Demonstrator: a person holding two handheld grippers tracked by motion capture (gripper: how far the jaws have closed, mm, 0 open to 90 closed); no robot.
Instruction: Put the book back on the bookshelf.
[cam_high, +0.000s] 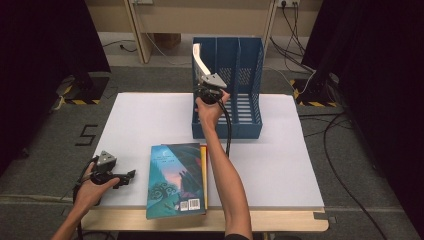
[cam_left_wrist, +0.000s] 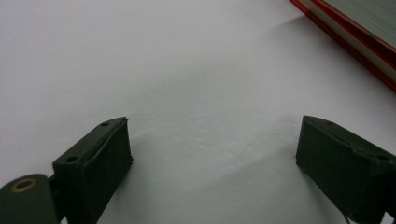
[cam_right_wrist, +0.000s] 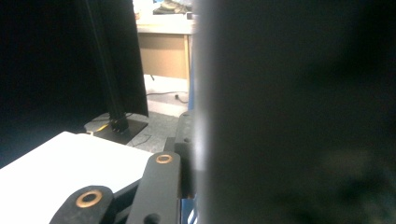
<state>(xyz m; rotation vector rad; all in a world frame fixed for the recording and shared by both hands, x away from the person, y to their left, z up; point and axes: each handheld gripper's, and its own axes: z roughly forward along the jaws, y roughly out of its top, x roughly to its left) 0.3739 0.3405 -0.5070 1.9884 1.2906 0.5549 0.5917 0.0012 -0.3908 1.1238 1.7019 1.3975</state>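
My right claw (cam_high: 204, 80) clamps white book (cam_high: 199, 61), tilted in left slot of blue file rack (cam_high: 250, 75). Stiff cover, moderate weight, smooth; grip low on edge, near spine. Left claw (cam_high: 127, 176) wide open, empty, on desk (cam_high: 280, 165) beside flat book (cam_high: 175, 177).

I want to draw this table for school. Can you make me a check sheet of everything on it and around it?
Surface: white table top, flat, on a wooden edge.
Job's things: blue file rack at the back; white book held tilted in its left slot; stack of books at the front edge.
Clutter: nothing seen.
Claws: right claw shut on the white book; left claw open, low over the table.
Cables: black cable trails from the right claw; more on the floor.
Surroundings: grey floor, dark curtains, wooden desk behind.
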